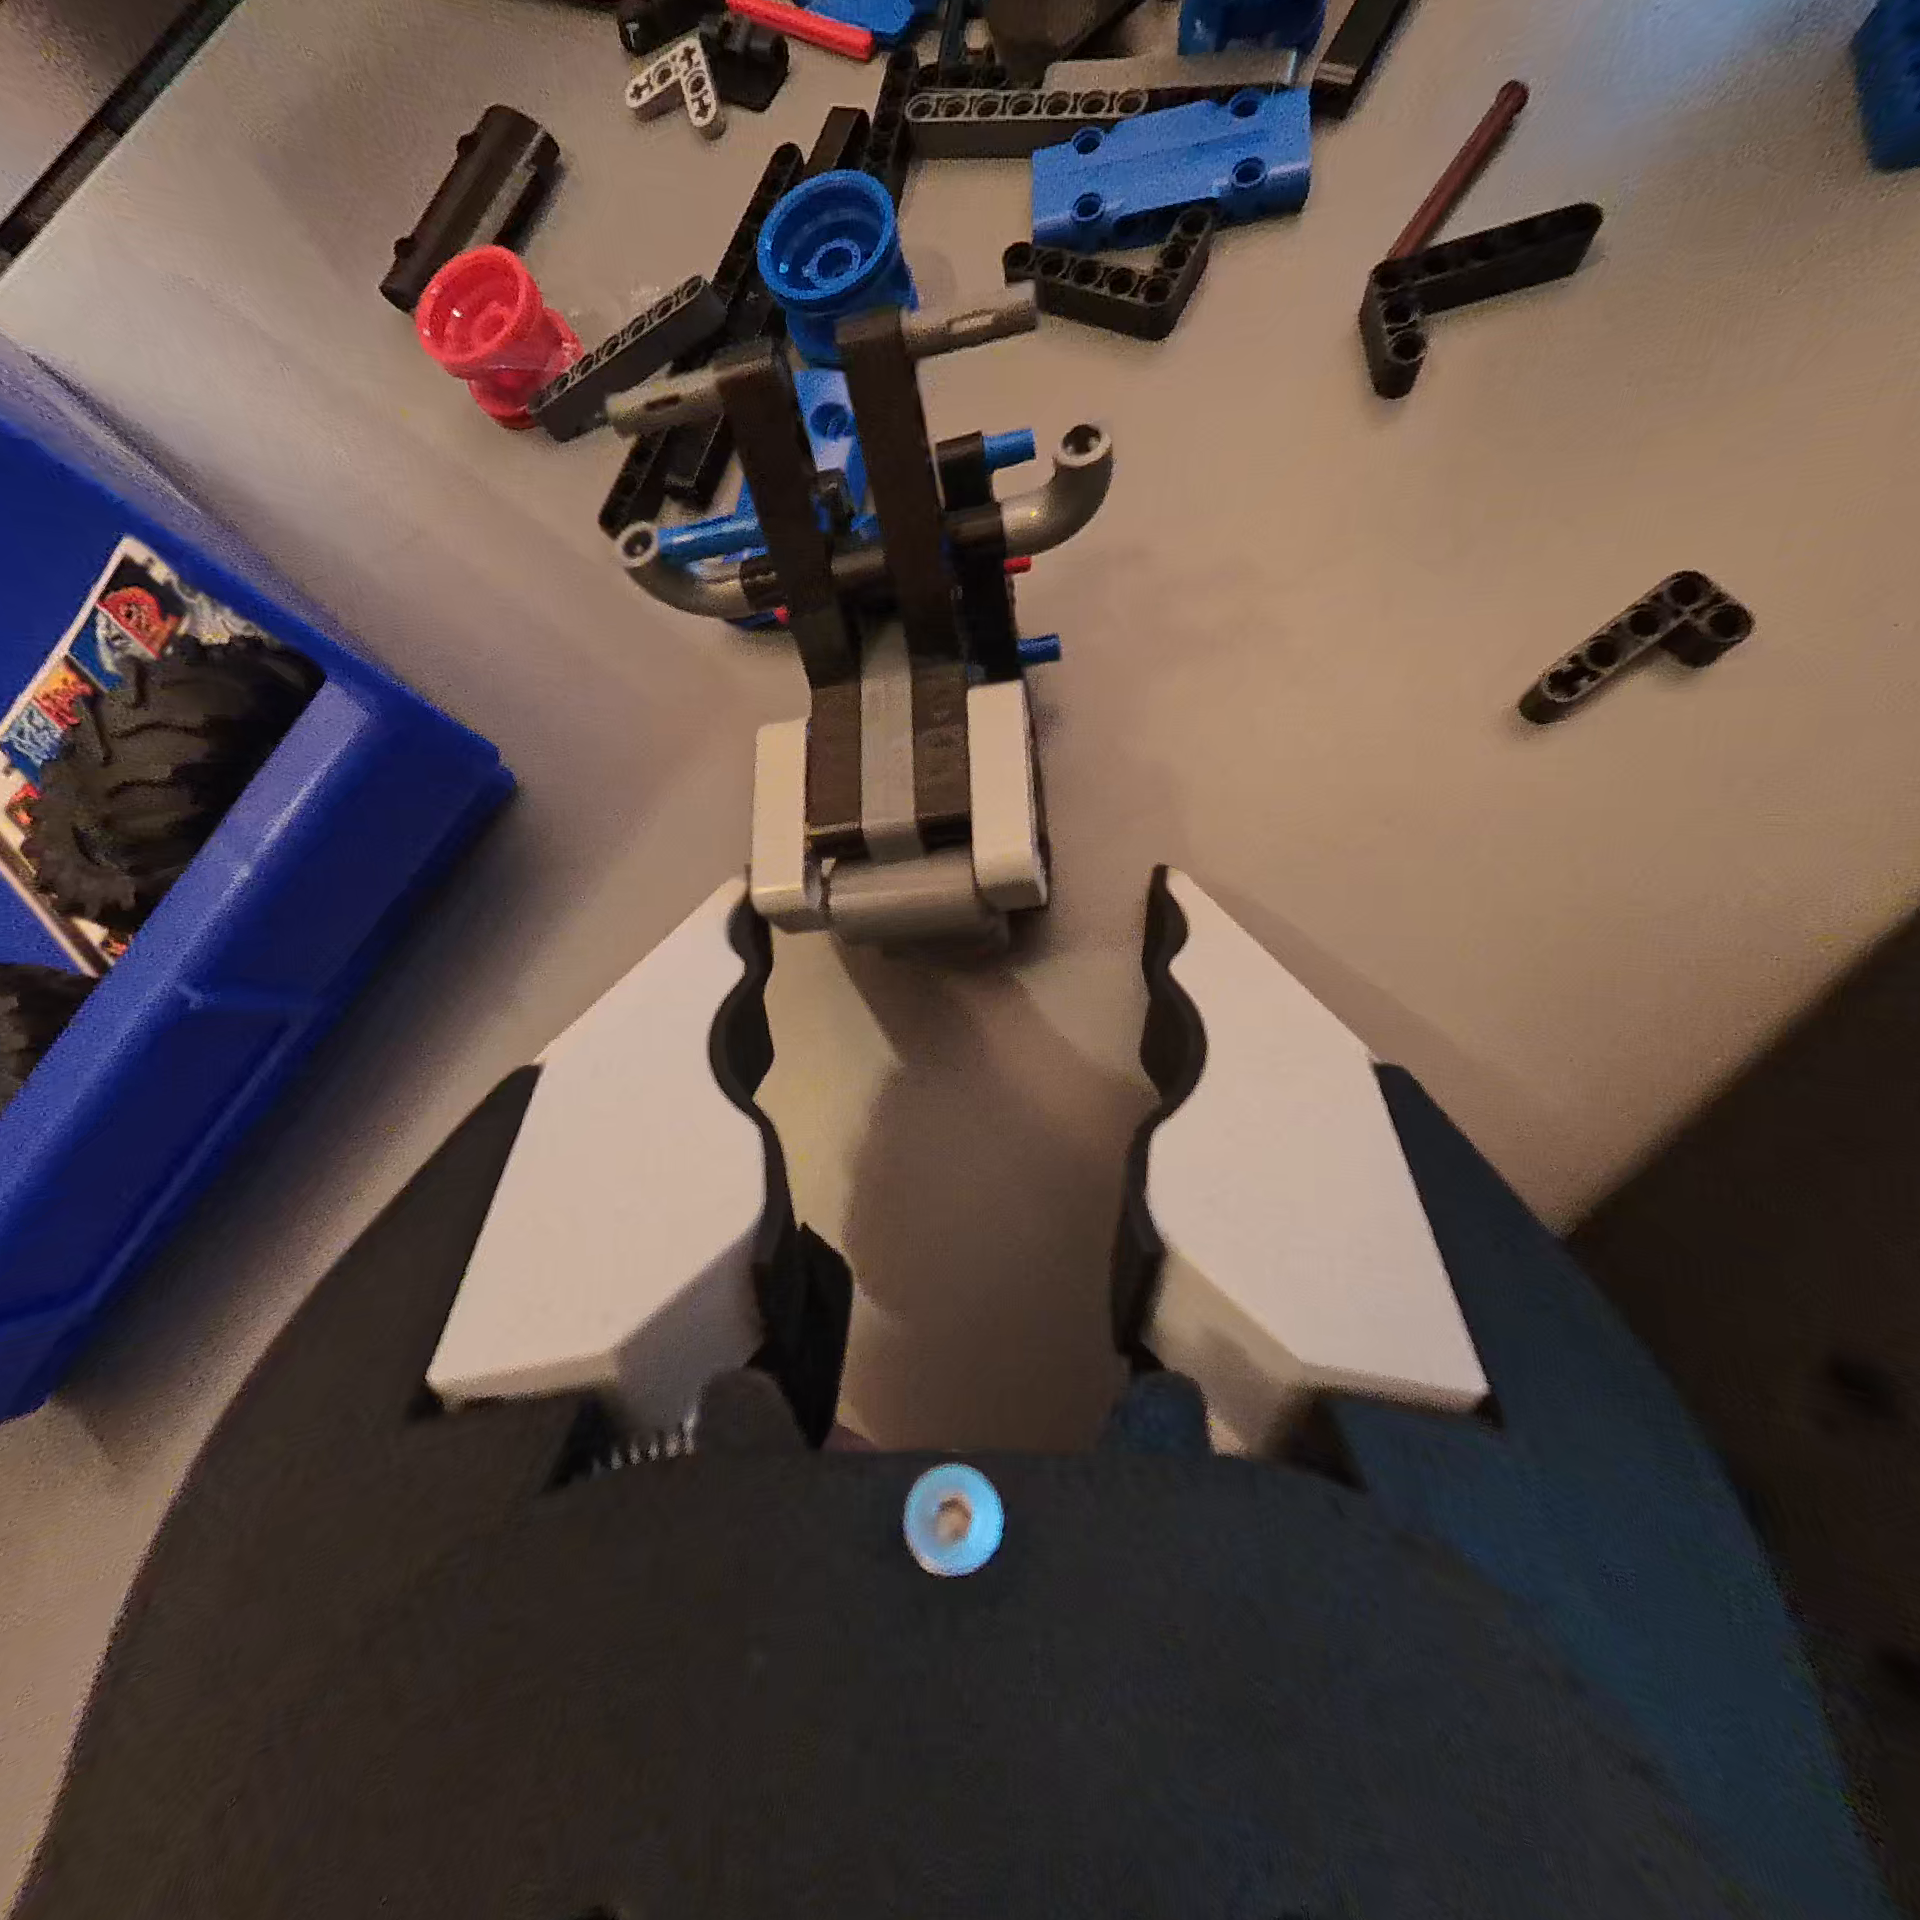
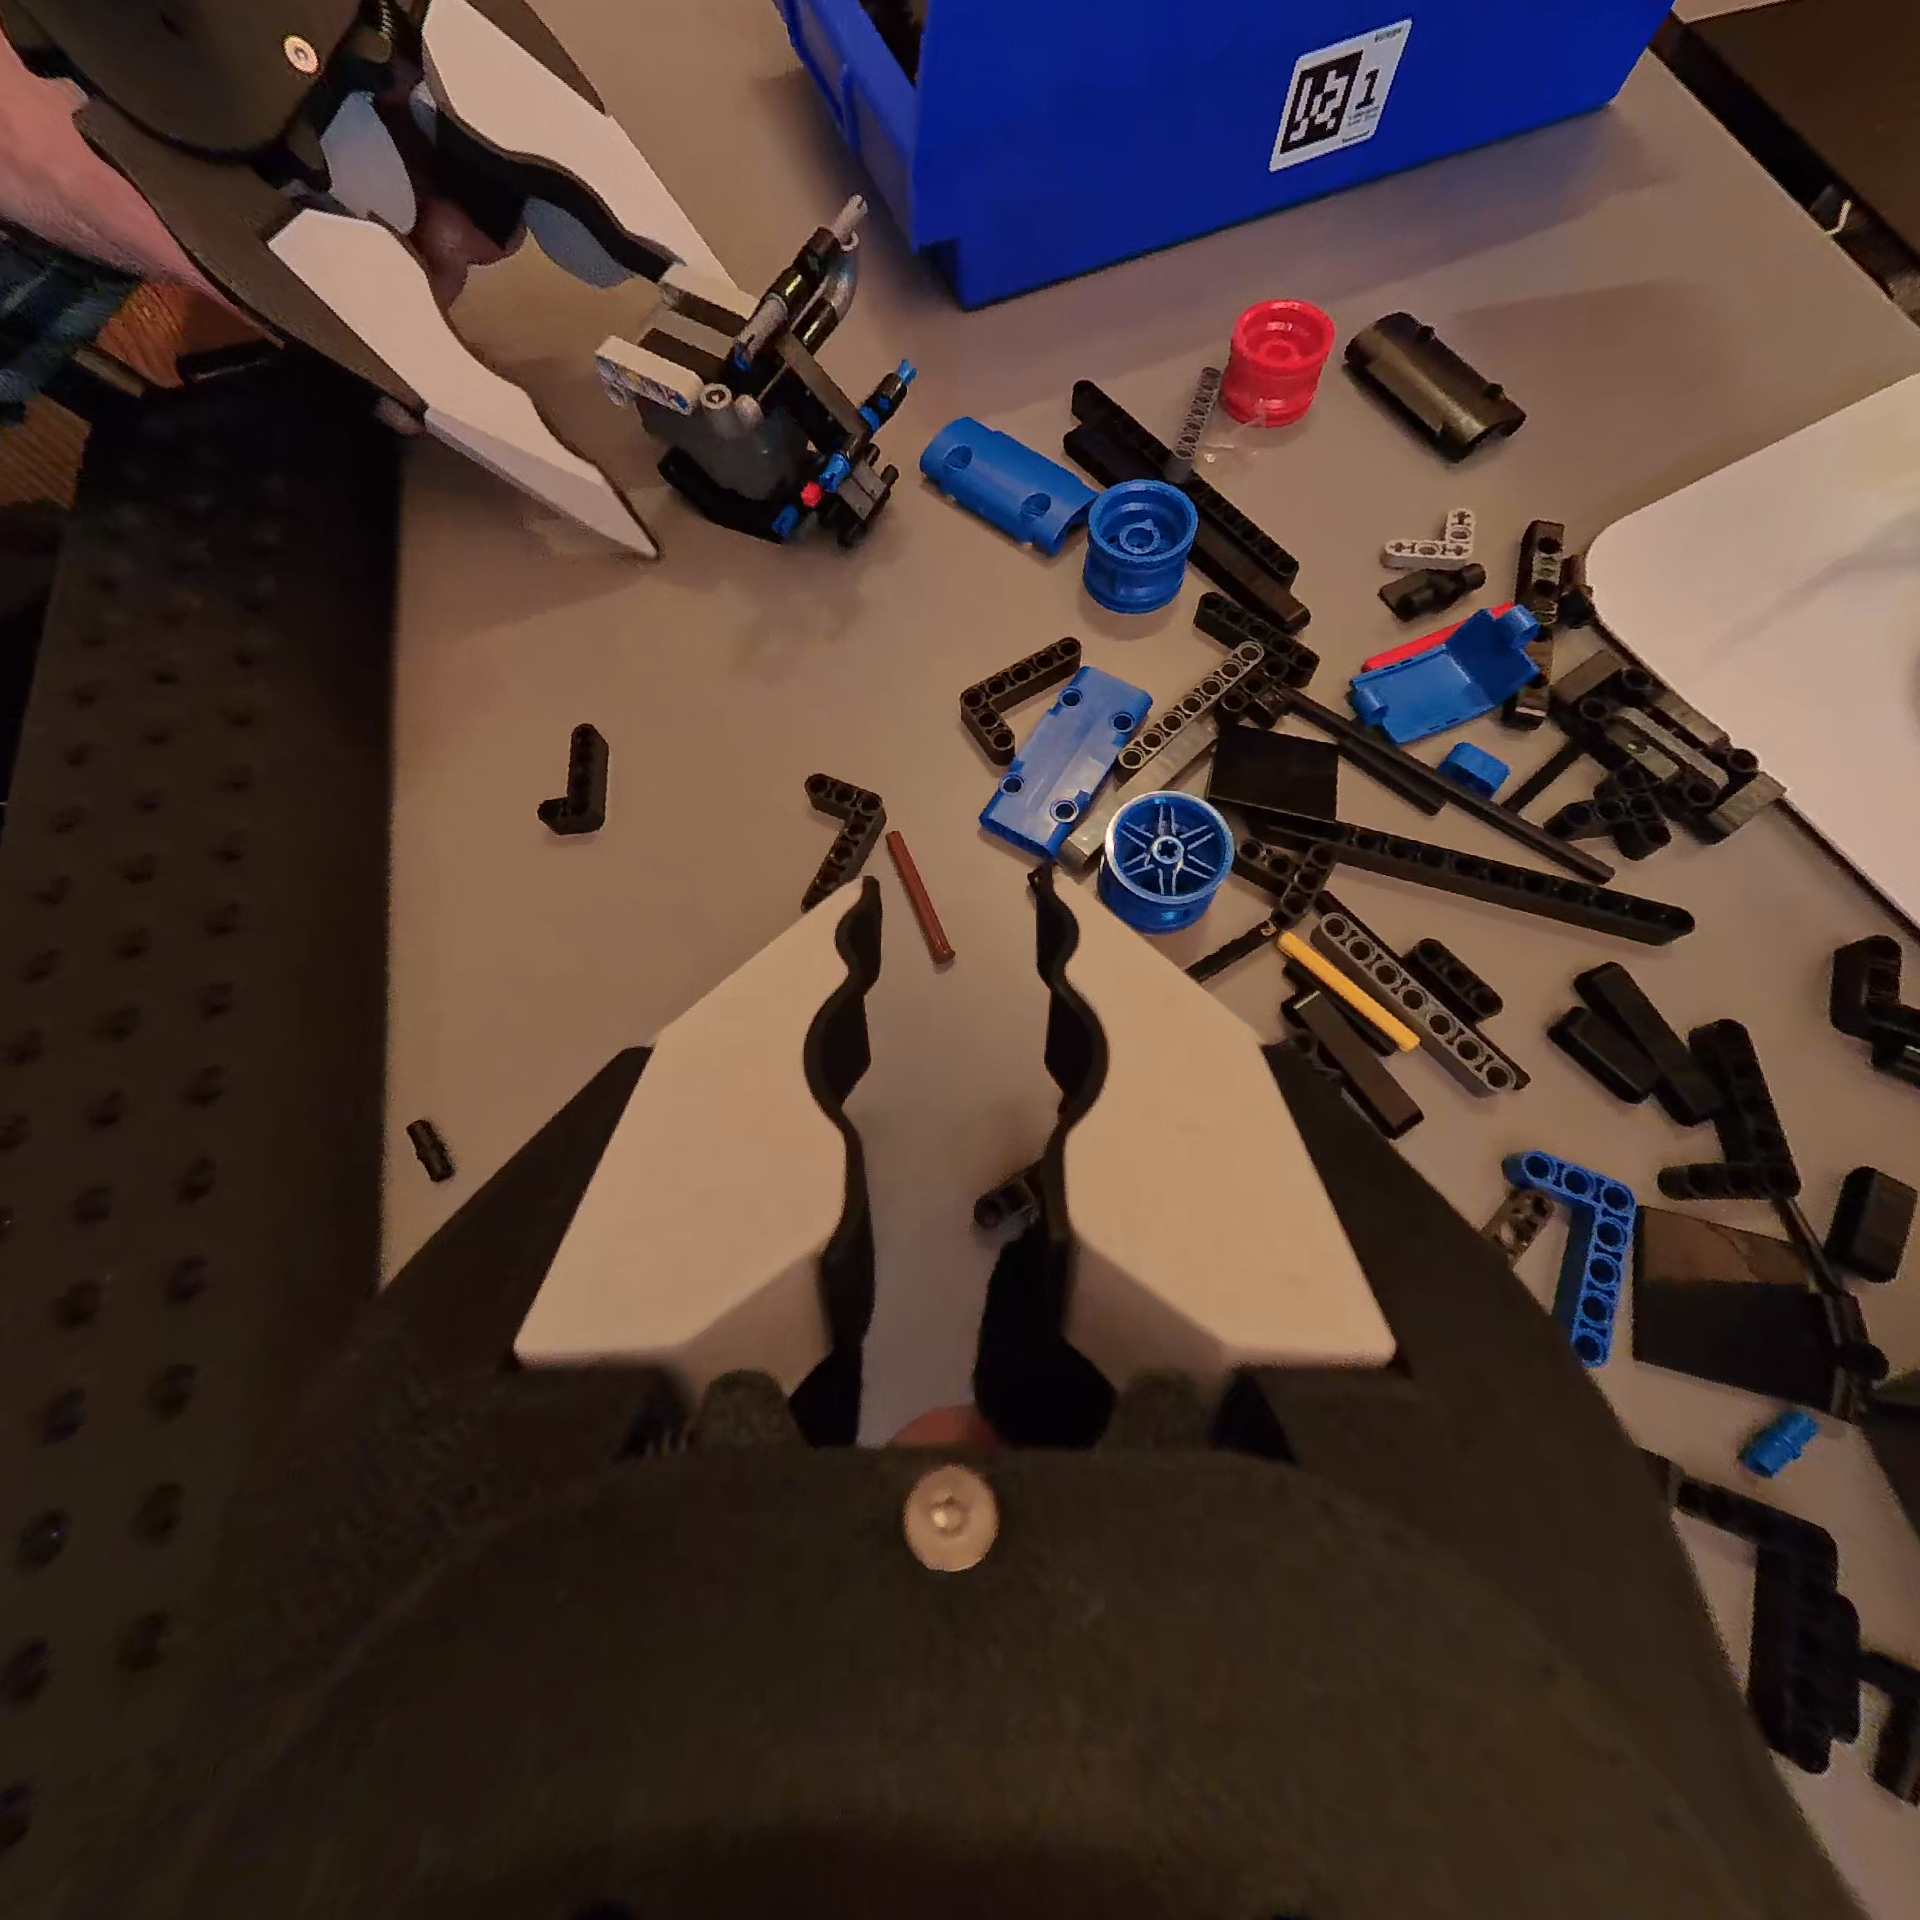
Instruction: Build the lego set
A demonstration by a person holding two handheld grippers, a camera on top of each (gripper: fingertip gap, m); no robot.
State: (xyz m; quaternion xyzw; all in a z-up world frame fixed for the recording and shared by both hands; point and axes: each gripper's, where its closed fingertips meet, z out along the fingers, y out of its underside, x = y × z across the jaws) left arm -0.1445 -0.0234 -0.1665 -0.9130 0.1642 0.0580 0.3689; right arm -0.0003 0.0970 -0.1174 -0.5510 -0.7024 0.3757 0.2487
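The half-built model of grey, black and blue plastic beams (image 1: 894,623) stands on the grey tabletop (image 1: 1351,675), tall and narrow, its pale grey block end nearest the left tongs (image 1: 951,894). Two dark upright beams rise along it, curved grey pipes bend out at either side, and short blue pins stick out of its flank. The left tongs stand wide, their tips just beside the grey block; whether a tip touches it cannot be told, and nothing is gripped.

As a judgement, the risk lies here: the model looks top-heavy, so a push from one tip before the other closes could tip it over or skid it into the loose parts behind it. A squeeze on the uprights rather than the block might pop pins loose.

Just behind the model lie a blue plastic wheel hub (image 1: 828,244) and a red plastic wheel hub (image 1: 483,322), with black holed beams around them. Farther from the model, a thin brown axle rod (image 2: 920,896) lies just ahead of the right tongs (image 2: 954,883), which are parted by a narrow gap and empty. A second blue spoked hub (image 2: 1166,857) sits near that rod. To one side of the model stands a blue plastic bin (image 1: 229,935).
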